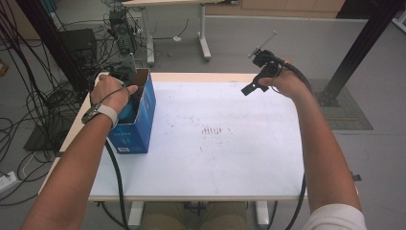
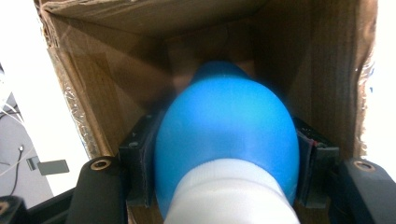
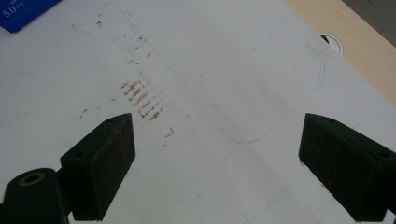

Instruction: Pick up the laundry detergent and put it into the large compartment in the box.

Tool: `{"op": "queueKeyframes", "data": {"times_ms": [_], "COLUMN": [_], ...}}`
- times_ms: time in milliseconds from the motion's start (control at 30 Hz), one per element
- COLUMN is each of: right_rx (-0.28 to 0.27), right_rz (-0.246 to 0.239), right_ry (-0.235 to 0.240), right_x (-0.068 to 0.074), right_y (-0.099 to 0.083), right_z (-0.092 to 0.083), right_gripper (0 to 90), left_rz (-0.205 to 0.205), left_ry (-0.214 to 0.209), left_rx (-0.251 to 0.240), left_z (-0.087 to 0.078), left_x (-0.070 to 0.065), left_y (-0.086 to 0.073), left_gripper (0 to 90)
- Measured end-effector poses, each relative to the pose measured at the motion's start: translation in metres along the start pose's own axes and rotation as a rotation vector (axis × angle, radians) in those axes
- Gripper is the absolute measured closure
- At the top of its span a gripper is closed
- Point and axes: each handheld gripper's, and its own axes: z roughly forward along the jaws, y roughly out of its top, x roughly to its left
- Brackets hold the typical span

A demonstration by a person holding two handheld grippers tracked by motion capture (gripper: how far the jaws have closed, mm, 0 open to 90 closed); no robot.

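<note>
One blue-and-white bottle (image 2: 226, 144) is clamped by the left gripper (image 2: 226, 182) inside the blue carton (image 1: 139, 122); "5.0" is printed there. Right gripper (image 3: 219, 163) is held wide open, empty, right of carton.

Left tongs (image 1: 128, 96) hidden inside box (image 1: 143, 120) at bench's left edge, under the hand. Blue-white object (image 2: 226, 135) blurred, cut off at btm edge; can't ID.
</note>
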Motion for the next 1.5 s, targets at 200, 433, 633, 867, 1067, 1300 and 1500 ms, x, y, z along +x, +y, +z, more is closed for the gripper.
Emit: {"op": "queueKeyframes", "data": {"times_ms": [200,433,633,867,1067,1300,1500], "right_rx": [-0.001,-0.005,-0.006,-0.008,-0.007,-0.009,-0.014], "right_rz": [0.002,0.006,0.008,0.003,0.005,0.005,0.007], "right_ry": [0.003,-0.001,0.000,-0.001,-0.003,-0.004,-0.005], "right_x": [-0.0009,-0.0018,-0.0019,-0.0016,-0.0014,-0.0014,-0.0013], "right_y": [-0.0018,-0.0040,-0.0049,-0.0054,-0.0058,-0.0062,-0.0070], "right_z": [0.0015,0.0000,-0.0013,-0.0017,-0.0024,-0.0029,-0.0041], "right_gripper": [10.8,10.8,10.9,10.9,11.5,11.5,11.5], "left_rz": [-0.001,-0.001,-0.001,0.000,-0.002,-0.002,-0.006], "left_ry": [-0.001,-0.001,-0.001,0.000,-0.002,-0.003,-0.004], "left_rx": [-0.003,-0.001,0.001,-0.002,-0.003,-0.002,-0.003], "left_z": [0.0004,0.0004,0.0003,0.0003,0.0003,0.0002,0.0004], "left_x": [0.0003,0.0002,0.0002,-0.0001,0.0009,0.0008,0.0010], "left_y": [-0.0002,0.0004,0.0005,-0.0001,-0.0006,-0.0009,-0.0013], "left_gripper": [37.4,37.3,37.3,37.3,37.3,37.3,37.3]}}
